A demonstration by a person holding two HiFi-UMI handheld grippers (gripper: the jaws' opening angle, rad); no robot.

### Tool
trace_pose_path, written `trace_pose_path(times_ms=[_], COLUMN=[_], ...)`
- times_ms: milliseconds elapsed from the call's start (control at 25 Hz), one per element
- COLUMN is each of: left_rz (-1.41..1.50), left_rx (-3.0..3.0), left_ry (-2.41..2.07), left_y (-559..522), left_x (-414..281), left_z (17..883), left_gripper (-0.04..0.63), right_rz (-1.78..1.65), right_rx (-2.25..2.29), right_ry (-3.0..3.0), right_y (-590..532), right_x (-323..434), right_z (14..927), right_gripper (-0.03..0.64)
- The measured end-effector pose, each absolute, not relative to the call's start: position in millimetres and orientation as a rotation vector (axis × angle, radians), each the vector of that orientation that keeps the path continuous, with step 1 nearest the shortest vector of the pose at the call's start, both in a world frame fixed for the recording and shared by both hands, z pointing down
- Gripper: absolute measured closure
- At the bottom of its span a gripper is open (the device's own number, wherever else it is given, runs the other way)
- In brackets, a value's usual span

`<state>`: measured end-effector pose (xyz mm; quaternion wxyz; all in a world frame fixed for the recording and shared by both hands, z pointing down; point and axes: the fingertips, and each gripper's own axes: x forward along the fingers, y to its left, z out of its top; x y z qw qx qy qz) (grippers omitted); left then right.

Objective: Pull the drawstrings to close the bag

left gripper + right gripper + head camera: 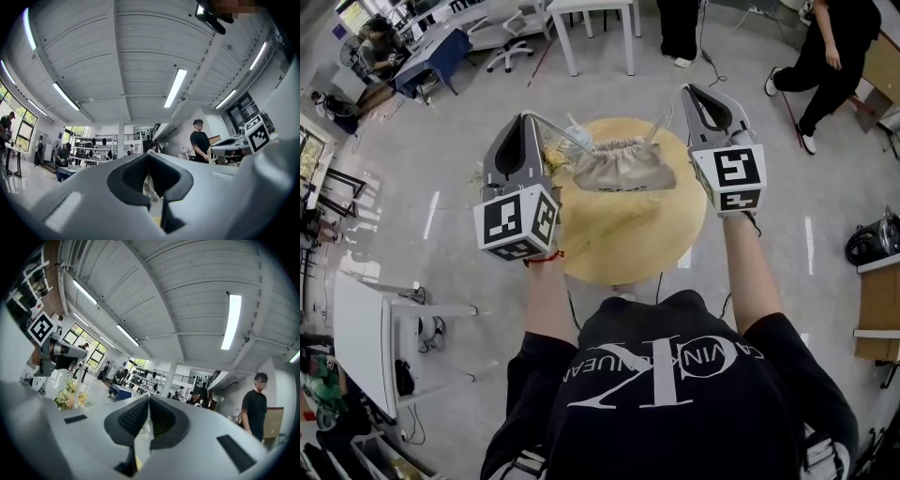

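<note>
Seen from the head view, a beige drawstring bag (622, 166) sits on the far half of a round wooden desk (628, 234), its mouth gathered into tight ruffles. A person in a black T-shirt holds one tool in each hand, raised on either side of the bag. The left tool (525, 118) has its jaws closed on the left drawstring (558, 129), a pale cord running taut from the tool tip down to the bag's mouth. The right tool (693, 90) likewise pinches the right drawstring (661, 127), which slants from its tip down to the bag's other side. A bunch of pale flowers (553, 161) stands on the desk just beside the bag, under the left tool.

Neither gripper view shows the bag or the desk top. Both look up at a white ribbed ceiling (140, 56) with strip lights. Each does show what the head view cannot: the pads pressed together at the tip, with a strand of pale cord caught in the slit between them and hanging toward the camera. The left gripper view also catches the other tool's marker cube (257, 133) at its right edge. The right gripper view catches the flowers at lower left.

Count: one bag, two drawstrings, two tools with one cord in each, one bunch of flowers, one desk.
</note>
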<state>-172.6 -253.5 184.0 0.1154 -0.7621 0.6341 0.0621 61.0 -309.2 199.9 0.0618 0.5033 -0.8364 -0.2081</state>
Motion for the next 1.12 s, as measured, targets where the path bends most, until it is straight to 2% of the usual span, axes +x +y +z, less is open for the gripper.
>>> trace_pose_path(times_ms=[1120], left_rz=[0.198], left_rx=[-2.223], left_ry=[1.879], left_y=[-260.1], left_x=[-178.5], left_z=[198.3], left_gripper=[0.58], right_rz=[-0.665], right_rx=[1.505], right_ry=[-2.567], right_y=[-310.9], right_x=[50.2], right_z=[204.4], right_gripper=[0.598])
